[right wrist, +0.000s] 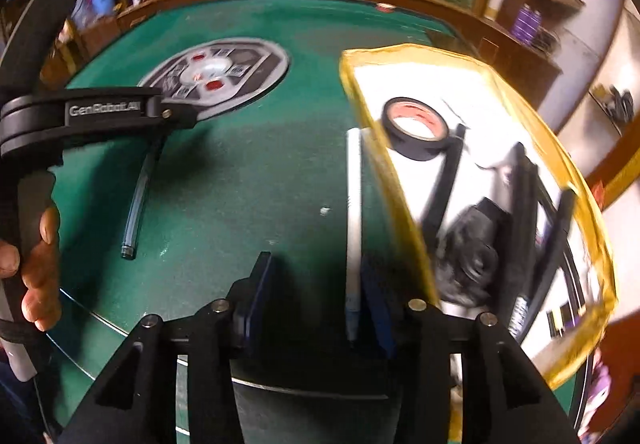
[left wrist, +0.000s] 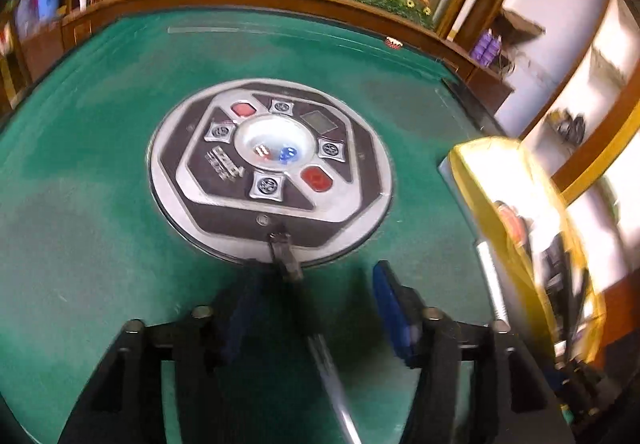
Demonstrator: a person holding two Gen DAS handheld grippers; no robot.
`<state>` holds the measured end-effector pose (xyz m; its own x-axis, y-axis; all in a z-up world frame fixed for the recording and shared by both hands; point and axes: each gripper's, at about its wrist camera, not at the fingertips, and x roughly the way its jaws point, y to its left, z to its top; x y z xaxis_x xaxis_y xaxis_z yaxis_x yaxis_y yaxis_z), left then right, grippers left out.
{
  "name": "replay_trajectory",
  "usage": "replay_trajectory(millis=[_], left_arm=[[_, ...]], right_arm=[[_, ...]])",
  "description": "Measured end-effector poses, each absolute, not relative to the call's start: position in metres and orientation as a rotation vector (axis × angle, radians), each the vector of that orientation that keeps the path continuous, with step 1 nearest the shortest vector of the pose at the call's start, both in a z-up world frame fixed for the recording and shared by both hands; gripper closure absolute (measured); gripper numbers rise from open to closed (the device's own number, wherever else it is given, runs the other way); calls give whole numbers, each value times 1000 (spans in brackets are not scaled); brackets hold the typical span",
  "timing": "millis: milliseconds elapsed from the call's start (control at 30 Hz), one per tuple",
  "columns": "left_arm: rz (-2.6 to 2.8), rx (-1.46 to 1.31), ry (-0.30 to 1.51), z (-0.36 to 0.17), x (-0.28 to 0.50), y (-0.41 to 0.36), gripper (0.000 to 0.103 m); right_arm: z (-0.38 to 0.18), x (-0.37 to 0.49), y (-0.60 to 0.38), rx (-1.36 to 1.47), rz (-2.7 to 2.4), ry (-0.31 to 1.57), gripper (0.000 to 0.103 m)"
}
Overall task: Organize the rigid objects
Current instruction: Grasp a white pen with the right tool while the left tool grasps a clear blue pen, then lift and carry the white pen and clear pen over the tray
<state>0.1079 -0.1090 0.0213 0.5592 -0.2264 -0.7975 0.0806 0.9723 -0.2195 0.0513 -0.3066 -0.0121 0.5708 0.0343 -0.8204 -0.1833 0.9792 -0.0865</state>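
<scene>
Table: green felt mahjong table (right wrist: 248, 180); round grey-and-black control panel (left wrist: 270, 168) set in its centre, dice under its clear dome
Bin: shallow yellow-rimmed white tray (right wrist: 472, 56) at the right side of the felt; already holding a black roll of tape with a red core (right wrist: 414, 128), several long black sticks (right wrist: 446, 176) and a dark crumpled lump (too blurred to name)
Left gripper (left wrist: 316, 284): blue pads spread; slim pen with black cap and clear barrel (left wrist: 288, 256) lying between them, cap tip over the panel's edge; no pad visibly pressing on it, so judged loose rather than pinched
Right gripper (right wrist: 316, 276): pads apart; long white marker pen (right wrist: 354, 204) on the felt just beside the tray's left rim, close against the right pad, not clamped
Done: part of the sorting, going by the filled tray
Left: clear-barrelled pen and white marker, both outside the tray; each needing a firm pinch, then a carry over the rim
</scene>
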Motion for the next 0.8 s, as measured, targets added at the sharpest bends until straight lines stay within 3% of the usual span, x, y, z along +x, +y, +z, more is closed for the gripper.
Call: replay_trajectory(millis=[33,133,167,200,400,600,667,800], left_arm=[[-151,-132,954,21,107,-108,79],[-163,-146,961,19,105,-97,88],[-172,-159,966,19,103,-93,89],[-176,-158,967,18,100,-91,90],[-181,-125,965,19,76,-81,90],[-167,-128,966,19,57,-69,90],[-170,-128,963,18,52,-66,90],[-167,-124,951,18,49,-67,90]], right_arm=[[-13,52,-306,-156,157,966,62],[-12,49,-306,-159,201,966,71],[-11,47,-307,-157,211,964,84],[-12,44,-309,-110,263,984,88],[-12,24,-302,-57,339,982,92],[-1,27,-301,-38,355,947,87],[1,31,-294,-63,384,949,63],[1,43,-275,-122,422,931,59]])
